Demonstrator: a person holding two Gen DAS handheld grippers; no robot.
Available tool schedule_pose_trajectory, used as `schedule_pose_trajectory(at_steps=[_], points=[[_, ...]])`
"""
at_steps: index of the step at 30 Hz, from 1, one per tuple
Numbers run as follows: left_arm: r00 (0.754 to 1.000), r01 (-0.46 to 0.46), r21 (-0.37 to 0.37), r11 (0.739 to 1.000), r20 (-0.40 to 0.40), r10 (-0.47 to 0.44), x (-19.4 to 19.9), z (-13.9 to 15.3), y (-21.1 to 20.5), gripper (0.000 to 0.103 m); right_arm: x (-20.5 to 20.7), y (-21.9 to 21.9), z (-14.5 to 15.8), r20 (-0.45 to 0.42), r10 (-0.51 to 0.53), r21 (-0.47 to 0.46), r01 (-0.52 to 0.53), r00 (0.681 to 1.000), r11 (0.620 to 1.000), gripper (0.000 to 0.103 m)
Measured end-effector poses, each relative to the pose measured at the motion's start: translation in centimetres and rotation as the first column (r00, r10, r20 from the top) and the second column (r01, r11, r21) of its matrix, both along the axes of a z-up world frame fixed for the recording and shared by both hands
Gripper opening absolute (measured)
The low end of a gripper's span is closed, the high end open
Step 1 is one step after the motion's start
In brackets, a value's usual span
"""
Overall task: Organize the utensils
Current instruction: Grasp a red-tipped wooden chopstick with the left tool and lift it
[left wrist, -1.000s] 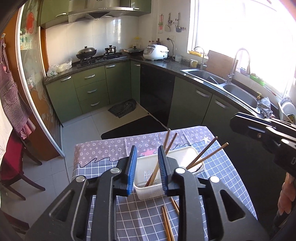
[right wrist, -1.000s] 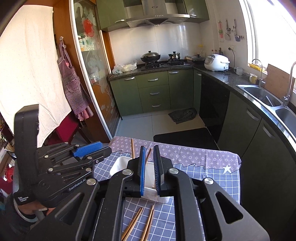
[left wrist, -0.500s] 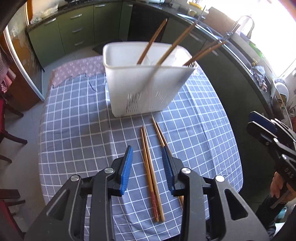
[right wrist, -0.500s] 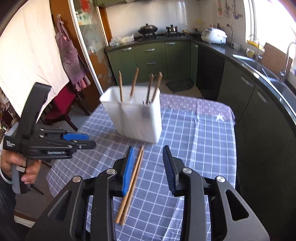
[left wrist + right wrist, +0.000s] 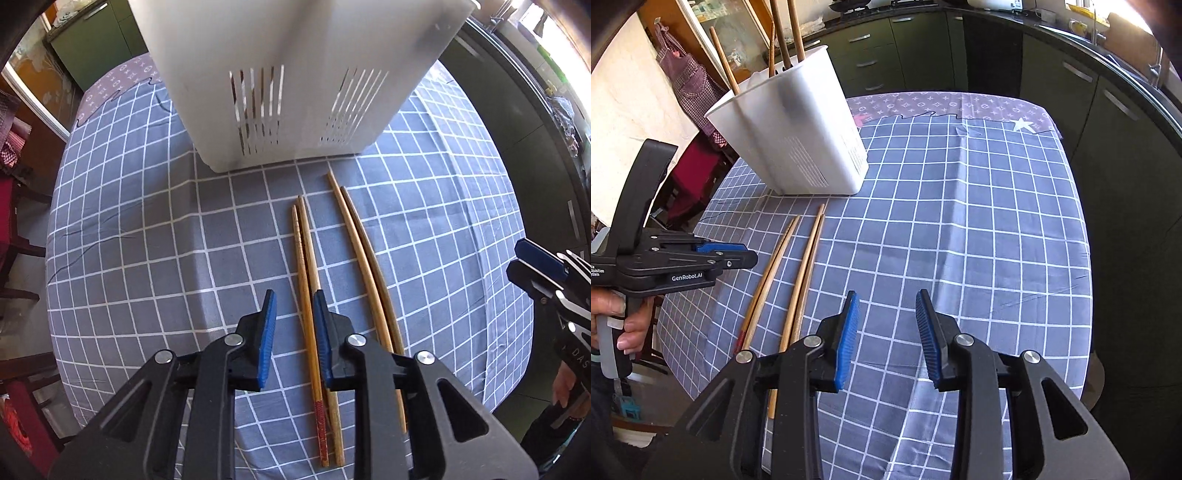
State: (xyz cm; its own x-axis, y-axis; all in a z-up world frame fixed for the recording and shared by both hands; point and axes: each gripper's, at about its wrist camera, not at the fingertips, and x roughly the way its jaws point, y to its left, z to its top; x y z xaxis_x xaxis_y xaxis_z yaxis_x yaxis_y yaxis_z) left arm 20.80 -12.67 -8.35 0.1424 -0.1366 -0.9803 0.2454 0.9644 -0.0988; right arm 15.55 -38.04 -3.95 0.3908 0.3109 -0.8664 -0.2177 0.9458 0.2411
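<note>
- Left hand-held gripper (image 5: 293,334) low over the desk (image 5: 147,240), jaws just closing and now narrow, straddling the left pair of chopsticks (image 5: 308,291); pads not yet pressing on them, nothing held.
- Right hand-held gripper (image 5: 886,339) partly open and empty over bare checked cloth, to the right of all the sticks.
- Four loose chopsticks in two pairs, lying lengthwise toward the white utensil holder (image 5: 295,74); right pair (image 5: 364,266) just beside the left pair, apart from it.
- Holder at the far side of the cloth, several chopsticks already standing in it (image 5: 783,33).
- Best to lower the left tips fully to the cloth before closing, so that both sticks of the pair sit between the pads rather than one slipping out.
- Grip near the middle of the sticks, or somewhat toward the thick ends, to limit swing on the lift.
- Close squarely across the pair; a skewed pinch likely to scissor the sticks apart.
- Lift straight up, clear of the neighbouring pair, then tilt the thin ends down over the holder's open top.
- Right hand-held gripper better shifted left over the right pair.
</note>
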Motion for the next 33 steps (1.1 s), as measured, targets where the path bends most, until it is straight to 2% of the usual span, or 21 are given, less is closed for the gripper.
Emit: schedule_pose_trajectory(at_steps=[10,17,22,27,33], points=[[1.0,0.021,0.064,0.998,-0.018,-0.02,-0.4,-1.7,-1.2,0.016,0.1,0.9,-0.3,-0.009,0.022,0.015,-0.022,1.0,1.0,0.032],[0.999,0.014,0.07,0.997,-0.034,-0.011,0.2,-3.1,-1.6,0.015,0.1,0.9,-0.5,-0.016,0.027,0.015,-0.027,1.0,1.0,0.032],[0.999,0.035,0.09,0.995,-0.022,-0.033,0.1,-3.1,-2.5,0.007,0.1,1.1,-0.6,-0.019,0.033,0.012,-0.033,0.999,0.999,0.036],[0.999,0.025,0.085,0.996,-0.022,-0.023,0.2,-2.7,-1.9,0.006,0.1,1.4,-0.6,-0.022,0.037,0.006,-0.037,0.999,0.999,0.036],[0.997,0.008,0.035,0.999,0.072,-0.01,-0.3,0.7,0.5,0.006,0.5,2.0,-1.0,-0.044,0.044,0.002,-0.044,0.998,0.999,0.036]])
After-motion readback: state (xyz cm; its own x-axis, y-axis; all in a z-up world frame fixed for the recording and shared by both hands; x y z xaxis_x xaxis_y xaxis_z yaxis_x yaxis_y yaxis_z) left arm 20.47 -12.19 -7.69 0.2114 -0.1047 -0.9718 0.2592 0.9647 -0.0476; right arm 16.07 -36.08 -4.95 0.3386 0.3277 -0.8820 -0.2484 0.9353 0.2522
